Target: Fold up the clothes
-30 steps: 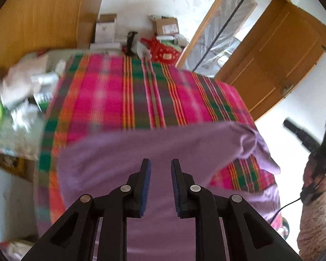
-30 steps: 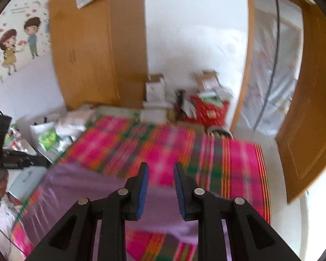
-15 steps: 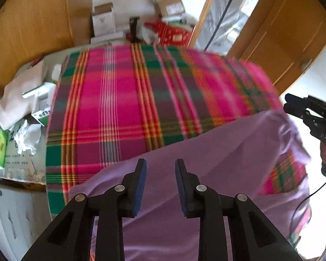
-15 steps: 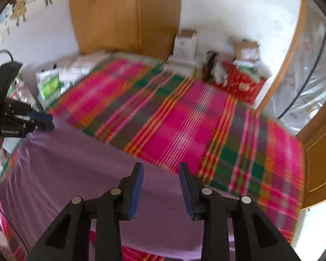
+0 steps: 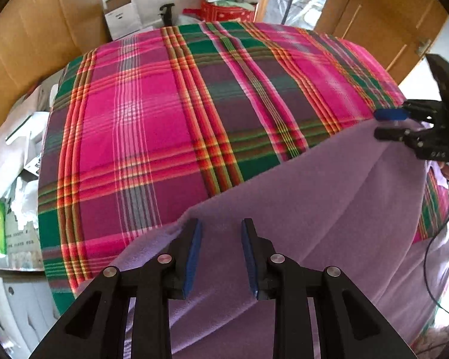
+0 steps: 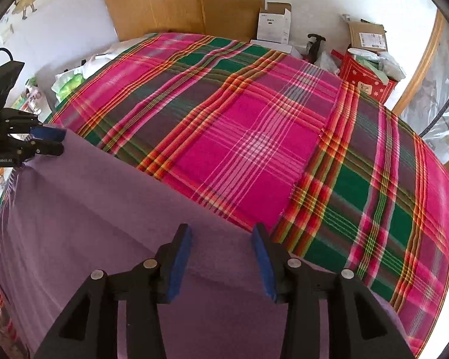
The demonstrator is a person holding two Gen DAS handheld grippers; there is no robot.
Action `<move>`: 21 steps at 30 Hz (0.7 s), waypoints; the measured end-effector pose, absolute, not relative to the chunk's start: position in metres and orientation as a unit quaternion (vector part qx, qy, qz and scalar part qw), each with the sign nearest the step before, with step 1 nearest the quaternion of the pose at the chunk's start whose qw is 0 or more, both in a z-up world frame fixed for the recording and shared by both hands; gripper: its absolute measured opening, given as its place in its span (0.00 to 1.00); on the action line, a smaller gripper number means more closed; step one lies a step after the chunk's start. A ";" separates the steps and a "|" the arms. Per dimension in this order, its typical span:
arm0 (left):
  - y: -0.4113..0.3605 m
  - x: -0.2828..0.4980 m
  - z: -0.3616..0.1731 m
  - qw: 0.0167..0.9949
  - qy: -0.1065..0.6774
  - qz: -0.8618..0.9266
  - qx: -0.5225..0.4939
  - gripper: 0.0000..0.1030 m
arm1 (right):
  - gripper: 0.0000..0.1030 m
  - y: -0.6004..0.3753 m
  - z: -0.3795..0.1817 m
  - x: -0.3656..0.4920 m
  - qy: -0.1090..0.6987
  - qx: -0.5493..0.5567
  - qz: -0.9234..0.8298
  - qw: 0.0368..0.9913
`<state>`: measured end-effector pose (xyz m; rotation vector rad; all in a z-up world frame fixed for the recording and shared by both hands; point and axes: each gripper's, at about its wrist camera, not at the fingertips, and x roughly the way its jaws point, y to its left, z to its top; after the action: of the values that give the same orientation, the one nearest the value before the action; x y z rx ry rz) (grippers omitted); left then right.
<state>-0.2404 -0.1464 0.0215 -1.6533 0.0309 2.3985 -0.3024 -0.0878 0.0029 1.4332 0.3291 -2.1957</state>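
both views sit low at the bed's (image 5: 170, 113) near edge, close over the purple cloth (image 5: 329, 209), facing across to the far edge. the left wrist view looks from the near left corner, the right wrist view from the near right. each catches the other tool (image 5: 389, 124) (image 6: 49, 141) at its side; both share the plaid cover and far boxes (image 6: 274, 22).

A matt, soft purple cloth (image 5: 329, 209) with a fleecy nap lies on a woven plaid blanket (image 5: 170, 125). The left gripper (image 5: 220, 249) is matt black plastic with blue rubbery pads and shiny metal screws. Glossy wooden doors (image 5: 383, 15), cardboard boxes (image 6: 274, 21).
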 end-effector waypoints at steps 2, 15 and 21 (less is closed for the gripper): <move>-0.149 -0.241 0.022 0.114 0.003 0.819 -0.563 0.28 | 0.44 -0.088 0.003 -0.301 0.121 0.525 -0.803 0.254; -0.141 -0.235 0.023 0.096 0.027 0.834 -0.543 0.29 | 0.02 -0.106 0.004 -0.286 0.161 0.508 -0.807 0.254; -0.143 -0.229 0.021 0.073 0.029 0.837 -0.542 0.02 | 0.01 -0.107 0.019 -0.287 0.162 0.472 -0.833 0.237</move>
<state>-0.2295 -0.1433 0.0206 -1.6281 0.0875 2.5133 -0.2867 -0.1067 0.0192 1.2946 0.4444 -2.2836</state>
